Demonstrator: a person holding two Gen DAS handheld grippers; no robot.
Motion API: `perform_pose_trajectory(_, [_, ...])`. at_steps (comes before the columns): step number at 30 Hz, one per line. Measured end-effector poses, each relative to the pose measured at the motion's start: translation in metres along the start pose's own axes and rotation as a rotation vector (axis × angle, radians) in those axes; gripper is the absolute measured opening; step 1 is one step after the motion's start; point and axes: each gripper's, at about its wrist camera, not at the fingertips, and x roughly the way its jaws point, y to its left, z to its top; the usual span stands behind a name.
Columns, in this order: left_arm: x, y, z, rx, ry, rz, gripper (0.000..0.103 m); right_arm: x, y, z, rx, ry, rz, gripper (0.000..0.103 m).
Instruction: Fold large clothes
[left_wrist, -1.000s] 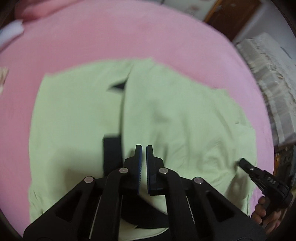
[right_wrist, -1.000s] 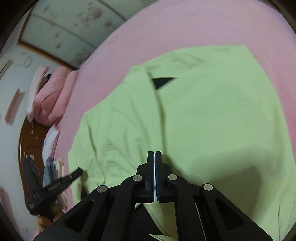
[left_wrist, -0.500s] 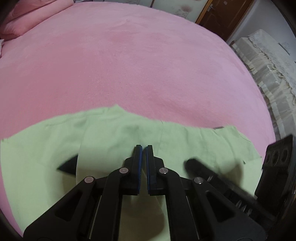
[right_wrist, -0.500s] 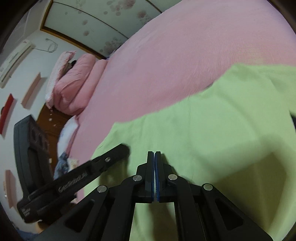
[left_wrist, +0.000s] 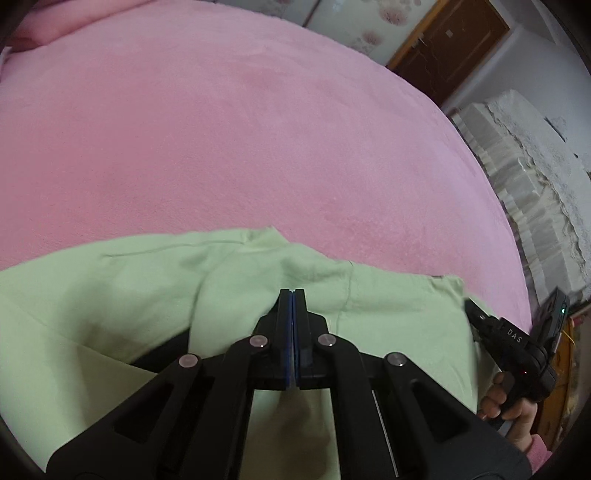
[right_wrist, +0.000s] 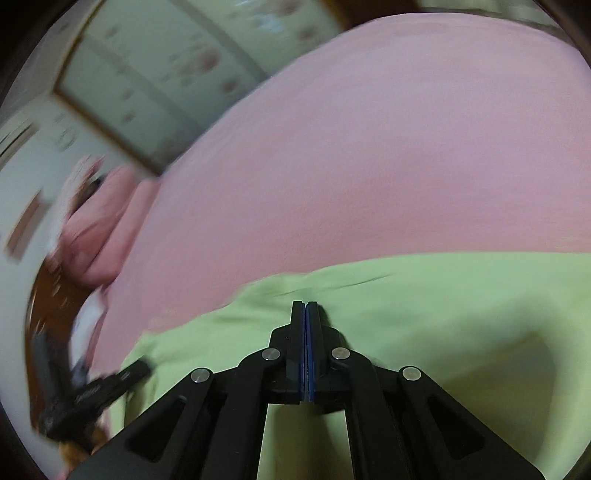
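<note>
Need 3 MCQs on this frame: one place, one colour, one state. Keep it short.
1. Where does the light green cotton garment lie?
A. on the pink fleece bedspread
B. on a wooden floor
C. on a chair

2. What colour are the pads between the left gripper fingers?
A. red
B. blue
C. white

3. How do the right gripper fingers stand?
A. spread wide
B. closed together
C. one missing

Answers: 1 A, green cloth rests flat on pink bedding in both views. 2 B, a blue strip shows between the black fingers. 3 B, the pads meet with no gap; whether cloth is pinched cannot be told.
</note>
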Motion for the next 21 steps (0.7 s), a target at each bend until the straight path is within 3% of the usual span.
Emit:
perform_pose_trajectory(2, [-0.004, -0.001, 0.004, -0.014, -0.002, 0.05, 0.001, -0.008, -0.017, 0.008, 0.056, -0.044, -0.087, 0.0])
perform_pose_trajectory(4, [-0.011, -0.01, 0.01, 0.043, -0.034, 0.178, 0.001, -0.016, -0.015, 0.015, 0.052, -0.072, -0.19, 0.0])
perform_pose_trajectory(6, [-0.015, -0.018, 0.016, 0.076, -0.05, 0.186, 0.001, -0.019, 0.002, 0.019, -0.003, -0.087, -0.232, 0.002])
perform_pose_trajectory(7, [-0.015, -0.022, 0.02, 0.079, -0.048, 0.155, 0.001, -0.021, 0.008, 0.019, -0.027, -0.095, -0.232, 0.002])
perform_pose_trajectory(9, [-0.009, -0.031, 0.026, 0.084, -0.023, 0.088, 0.001, -0.02, 0.032, 0.016, -0.066, -0.095, -0.162, 0.002])
perform_pose_trajectory(10, [-0.001, -0.037, 0.028, 0.082, -0.004, 0.09, 0.001, -0.015, 0.044, 0.012, -0.071, -0.074, -0.097, 0.002])
perform_pose_trajectory(12, [0.01, -0.045, 0.027, 0.08, 0.023, 0.097, 0.001, 0.004, 0.071, -0.001, -0.072, 0.011, 0.051, 0.004])
perform_pose_trajectory(14, [0.025, -0.054, 0.022, 0.085, 0.045, 0.118, 0.001, 0.029, 0.097, -0.018, -0.096, 0.121, 0.139, 0.005])
perform_pose_trajectory(16, [0.037, -0.055, 0.018, 0.083, 0.046, 0.166, 0.001, 0.054, 0.118, -0.035, -0.163, 0.19, 0.141, 0.005])
perform_pose_trajectory(18, [0.038, -0.044, 0.017, 0.064, 0.015, 0.159, 0.001, 0.068, 0.124, -0.04, -0.237, 0.169, 0.12, 0.005])
perform_pose_trajectory(20, [0.035, -0.036, 0.017, 0.083, -0.017, 0.251, 0.001, 0.072, 0.121, -0.039, -0.252, 0.141, 0.168, 0.005])
perform_pose_trajectory(21, [0.034, -0.034, 0.019, 0.118, -0.034, 0.343, 0.001, 0.078, 0.12, -0.032, -0.241, 0.134, 0.197, 0.005])
